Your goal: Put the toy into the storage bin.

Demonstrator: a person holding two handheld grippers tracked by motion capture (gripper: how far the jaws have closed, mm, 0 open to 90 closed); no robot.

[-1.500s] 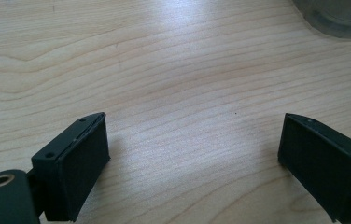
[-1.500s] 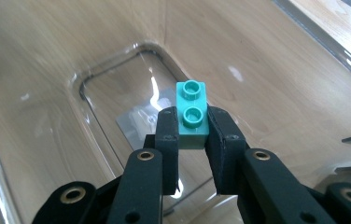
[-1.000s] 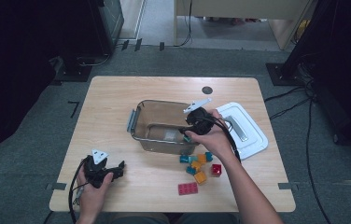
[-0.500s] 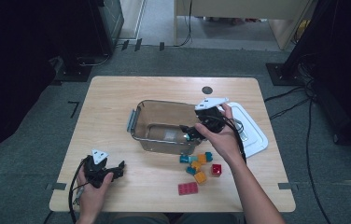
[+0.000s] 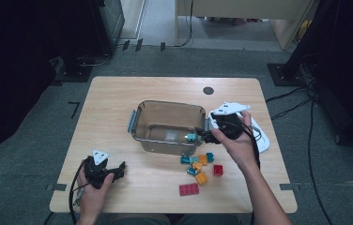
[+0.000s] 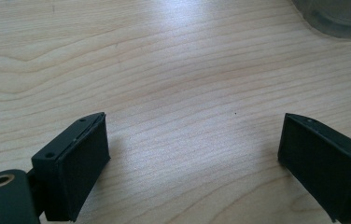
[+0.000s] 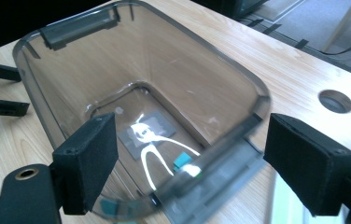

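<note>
A clear grey bin (image 5: 141, 108) stands mid-table, and a small teal brick (image 5: 191, 138) lies on its floor by the right end. My right gripper (image 5: 203, 137) hovers at that end and points into the bin (image 7: 164, 60). Its jaws have just been opening and now stand wide with nothing between the pads. Below them lies the teal brick (image 7: 181, 162). My left gripper (image 5: 118, 169) rests on the table at the front left. It is open over bare wood (image 6: 192, 144).
Several loose bricks (image 5: 198, 164) lie just in front of the bin, with a red cube (image 5: 218, 169) and a flat red brick (image 5: 189, 189) nearer the front edge. A white lid (image 5: 261, 138) lies right of the bin. A cable hole (image 5: 208, 90) sits behind.
My right gripper has drawn back to the right, from over the bin to its right end. A teal brick now shows inside the bin. The left gripper has not moved.
</note>
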